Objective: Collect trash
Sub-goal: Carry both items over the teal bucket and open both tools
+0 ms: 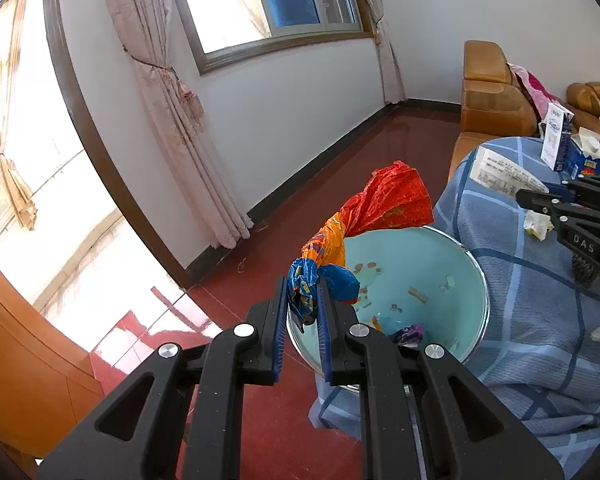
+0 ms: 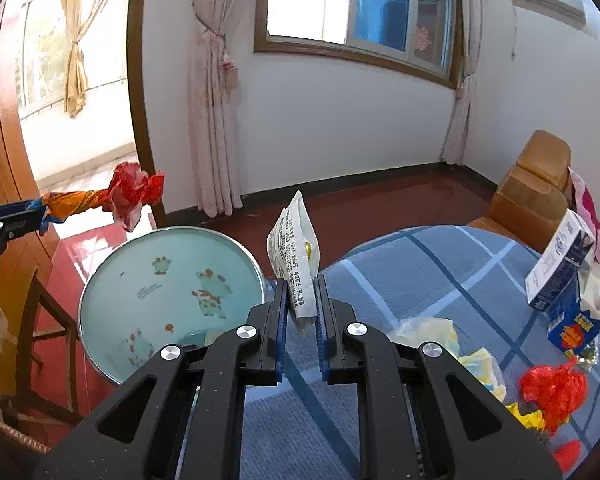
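While the left gripper (image 1: 304, 300) pinched a red-orange-blue wrapper (image 1: 364, 216) in its fingers above the teal basin (image 1: 432, 256), the right gripper's (image 2: 302, 300) fingers clamped a white printed packet (image 2: 294, 256) upright between basin and desk (image 2: 420, 272).

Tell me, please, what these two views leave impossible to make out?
- Left wrist view: the basin's near rim is hidden behind the left gripper.
- Right wrist view: the white packet's printed text is too small to read.
- Right wrist view: the milk cartons are cut off at the right edge.
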Motion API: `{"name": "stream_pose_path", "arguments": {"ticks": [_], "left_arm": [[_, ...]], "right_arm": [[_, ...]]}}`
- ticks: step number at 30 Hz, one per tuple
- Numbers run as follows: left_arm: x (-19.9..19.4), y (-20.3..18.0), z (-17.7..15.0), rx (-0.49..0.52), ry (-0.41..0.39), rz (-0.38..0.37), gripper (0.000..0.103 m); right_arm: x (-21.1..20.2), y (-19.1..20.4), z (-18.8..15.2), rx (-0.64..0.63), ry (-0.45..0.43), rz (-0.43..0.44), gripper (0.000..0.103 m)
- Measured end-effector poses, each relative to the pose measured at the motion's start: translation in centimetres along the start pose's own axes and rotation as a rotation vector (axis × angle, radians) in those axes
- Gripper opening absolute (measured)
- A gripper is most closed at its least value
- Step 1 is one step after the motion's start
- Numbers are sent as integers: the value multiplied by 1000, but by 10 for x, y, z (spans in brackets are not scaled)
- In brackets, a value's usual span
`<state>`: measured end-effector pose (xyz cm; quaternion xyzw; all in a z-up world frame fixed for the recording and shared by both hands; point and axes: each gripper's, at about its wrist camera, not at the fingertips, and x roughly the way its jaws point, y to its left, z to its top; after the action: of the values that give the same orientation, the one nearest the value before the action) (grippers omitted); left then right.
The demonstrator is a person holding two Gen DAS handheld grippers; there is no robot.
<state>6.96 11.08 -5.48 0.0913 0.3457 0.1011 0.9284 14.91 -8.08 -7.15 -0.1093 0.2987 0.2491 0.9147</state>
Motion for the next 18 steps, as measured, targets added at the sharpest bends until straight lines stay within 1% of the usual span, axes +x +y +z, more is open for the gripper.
{"name": "stream_pose_path", "arguments": {"ticks": [6, 18], "left_arm": [[3, 1, 0, -7, 7, 3, 14], [5, 1, -1, -8, 13, -2, 14]], "right_arm": [[3, 8, 0, -40, 7, 14, 13], [3, 13, -2, -70, 15, 24, 13]]}}
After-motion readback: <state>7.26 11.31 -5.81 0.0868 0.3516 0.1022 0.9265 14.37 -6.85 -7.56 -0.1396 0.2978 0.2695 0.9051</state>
